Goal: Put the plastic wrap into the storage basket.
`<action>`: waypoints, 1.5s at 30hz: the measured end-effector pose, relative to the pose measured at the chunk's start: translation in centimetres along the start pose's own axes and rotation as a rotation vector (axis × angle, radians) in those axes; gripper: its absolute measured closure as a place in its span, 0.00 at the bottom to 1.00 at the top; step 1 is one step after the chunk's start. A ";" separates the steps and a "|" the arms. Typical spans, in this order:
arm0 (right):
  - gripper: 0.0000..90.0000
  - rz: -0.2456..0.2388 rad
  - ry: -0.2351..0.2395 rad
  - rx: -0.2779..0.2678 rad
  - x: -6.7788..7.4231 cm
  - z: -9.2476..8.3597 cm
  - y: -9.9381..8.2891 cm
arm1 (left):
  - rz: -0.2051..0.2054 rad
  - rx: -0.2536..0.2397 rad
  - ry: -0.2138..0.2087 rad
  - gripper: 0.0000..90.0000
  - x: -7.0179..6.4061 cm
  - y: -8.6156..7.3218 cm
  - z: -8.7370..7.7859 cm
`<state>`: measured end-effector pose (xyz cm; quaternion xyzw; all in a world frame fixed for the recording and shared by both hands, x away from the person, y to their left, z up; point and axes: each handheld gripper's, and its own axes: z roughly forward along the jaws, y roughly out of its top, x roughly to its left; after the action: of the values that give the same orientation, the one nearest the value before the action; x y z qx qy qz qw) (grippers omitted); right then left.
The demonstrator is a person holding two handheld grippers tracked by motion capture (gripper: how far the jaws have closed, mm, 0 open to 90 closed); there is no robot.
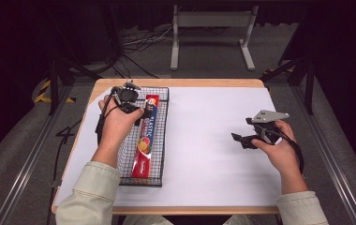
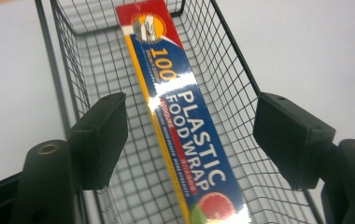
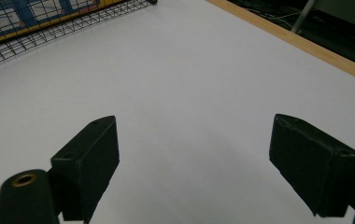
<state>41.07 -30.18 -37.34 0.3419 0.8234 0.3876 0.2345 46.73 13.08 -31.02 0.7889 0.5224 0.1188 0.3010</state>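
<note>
A long box of plastic food wrap point(image 1: 145, 137), blue and red with a fruit picture, lies lengthwise in a black wire basket point(image 1: 166, 123) at the table's left. My left gripper point(image 1: 138, 110) hovers over the basket's far half. In the left gripper view its jaws point(image 2: 189, 135) stand apart on either side of the box point(image 2: 185, 116), above it, with neither pad touching it. My right gripper point(image 1: 242, 131) is held over the white sheet at the right, open, with nothing between its fingers point(image 3: 194, 158).
A white sheet point(image 1: 204, 140) covers most of the wooden table point(image 1: 181, 83). The basket's corner point(image 3: 35, 28) shows at the far left in the right gripper view. Beyond the table stand a white frame point(image 1: 211, 28) and floor cables.
</note>
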 end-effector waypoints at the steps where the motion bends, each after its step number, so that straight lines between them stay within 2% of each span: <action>1: 0.18 0.001 0.000 0.003 0.0 0.0 0.0 | 0.004 -0.009 -0.014 0.30 0.3 0.0 -0.2; 4: 0.18 0.004 0.002 0.007 0.0 0.1 -0.2 | 0.052 -0.048 -0.048 0.30 1.6 0.0 -1.0; 5: 0.18 0.001 0.004 0.006 -0.1 0.0 -0.3 | 0.081 -0.062 -0.051 0.30 2.0 0.0 -1.1; 7: 0.18 0.002 0.008 0.004 -0.3 0.1 -0.4 | 0.166 -0.083 -0.055 0.29 2.9 -0.2 -1.2; 8: 0.18 0.000 0.010 0.004 -0.4 0.1 -0.5 | 0.212 -0.098 -0.078 0.27 3.6 -0.5 -1.2; 11: 0.19 0.008 0.033 0.013 -0.8 0.1 -0.7 | 0.258 -0.118 -0.091 0.26 4.7 -1.3 -1.3; 13: 0.19 0.009 0.038 0.019 -1.0 0.2 -0.9 | 0.275 -0.145 -0.141 0.26 5.7 -1.9 -1.5; 17: 0.20 0.011 0.043 0.023 -1.3 0.1 -1.2 | 0.369 -0.169 -0.162 0.24 7.0 -2.8 -1.7; 18: 0.20 0.013 0.046 0.021 -1.4 0.1 -1.3 | 0.369 -0.169 -0.162 0.24 7.0 -2.8 -1.7; 19: 0.20 0.017 0.050 0.019 -1.5 0.1 -1.4 | 0.400 -0.188 -0.191 0.24 7.7 -3.3 -2.0; 20: 0.21 0.018 0.052 0.018 -1.5 0.1 -1.4 | 0.400 -0.188 -0.191 0.25 7.7 -3.3 -2.0; 21: 0.21 0.014 0.051 0.021 -1.6 0.1 -1.5 | 0.415 -0.207 -0.218 0.25 8.4 -3.8 -2.3; 22: 0.21 0.012 0.050 0.023 -1.6 0.1 -1.6 | 0.424 -0.217 -0.224 0.24 8.6 -4.0 -2.4; 26: 0.20 0.004 0.027 0.048 -1.7 0.0 -1.8 | 0.468 -0.210 -0.226 0.26 9.4 -5.1 -3.0; 29: 0.20 0.011 0.039 0.046 -2.0 0.1 -2.2 | 0.496 -0.213 -0.226 0.25 9.8 -6.0 -3.4; 32: 0.21 0.008 0.047 0.043 -2.3 0.1 -2.7 | 0.523 -0.242 -0.227 0.25 10.3 -7.3 -3.2; 35: 0.21 0.010 0.067 0.023 -2.6 -0.1 -3.1 | 0.522 -0.244 -0.208 0.25 10.8 -8.8 -2.8; 38: 0.21 0.017 0.097 -0.006 -2.8 -0.3 -3.6 | 0.521 -0.221 -0.176 0.26 11.0 -10.1 -2.3; 40: 0.21 0.021 0.101 -0.007 -3.0 -0.2 -4.0 | 0.525 -0.215 -0.178 0.25 10.9 -10.9 -1.8; 44: 0.21 0.029 0.094 0.001 -3.2 -0.1 -4.6 | 0.470 -0.263 -0.216 0.25 11.2 -12.8 -1.0; 45: 0.21 0.033 0.093 0.001 -3.3 -0.1 -4.7 | 0.457 -0.264 -0.208 0.25 11.2 -13.3 -0.9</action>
<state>41.40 -34.86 -40.62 0.3370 0.8278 0.4065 0.1897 41.06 27.01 -39.70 0.8482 0.2776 0.1690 0.4183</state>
